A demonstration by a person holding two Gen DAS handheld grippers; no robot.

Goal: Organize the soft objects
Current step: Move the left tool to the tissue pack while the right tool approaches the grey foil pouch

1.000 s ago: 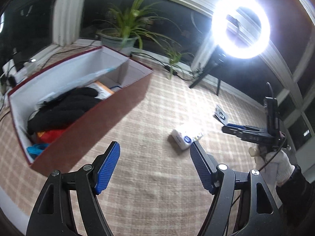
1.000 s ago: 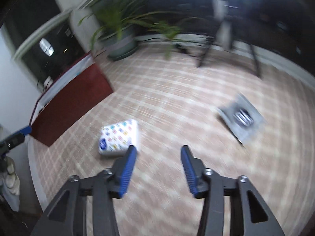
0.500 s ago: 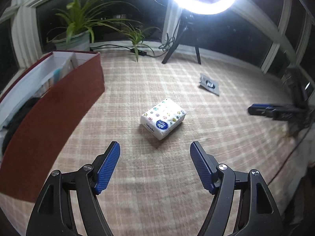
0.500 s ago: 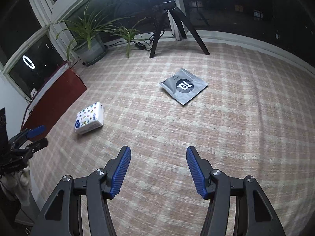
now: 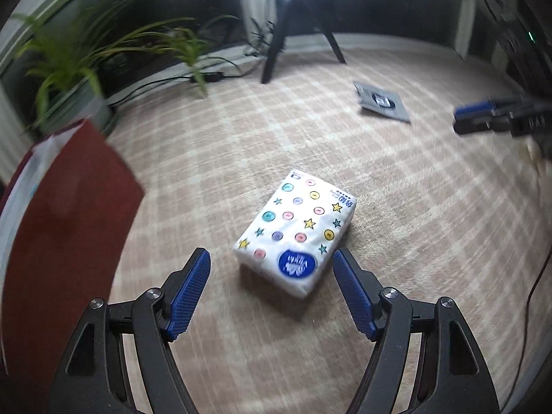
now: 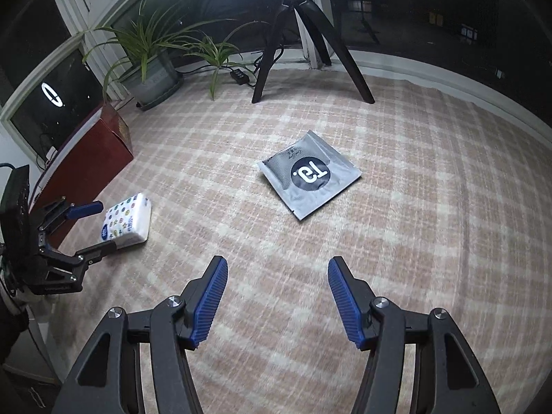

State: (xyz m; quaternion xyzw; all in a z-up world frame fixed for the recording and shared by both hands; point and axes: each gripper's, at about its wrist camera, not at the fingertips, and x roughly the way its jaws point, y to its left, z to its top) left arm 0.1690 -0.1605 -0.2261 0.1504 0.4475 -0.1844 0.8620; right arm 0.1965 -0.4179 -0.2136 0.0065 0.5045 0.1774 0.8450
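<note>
A white tissue pack (image 5: 296, 238) with coloured dots and stars lies on the checked carpet. My left gripper (image 5: 270, 269) is open, its blue fingers on either side of the pack's near end, not touching it. The pack (image 6: 127, 219) and left gripper (image 6: 93, 224) also show in the right wrist view. A flat grey pouch (image 6: 310, 172) with a black round label lies ahead of my right gripper (image 6: 277, 283), which is open and empty, well short of it. The pouch shows far right in the left wrist view (image 5: 383, 101), with the right gripper (image 5: 483, 117) beyond it.
A dark red box (image 5: 65, 227) stands at the left, its near wall close to my left gripper; it also shows in the right wrist view (image 6: 86, 158). Potted plants (image 6: 151, 69), a tripod (image 6: 296, 41) and cables line the far window edge.
My left gripper has swung from the red box to the tissue pack and closed in until its fingers straddle it. My right gripper has turned toward the grey pouch and moved nearer.
</note>
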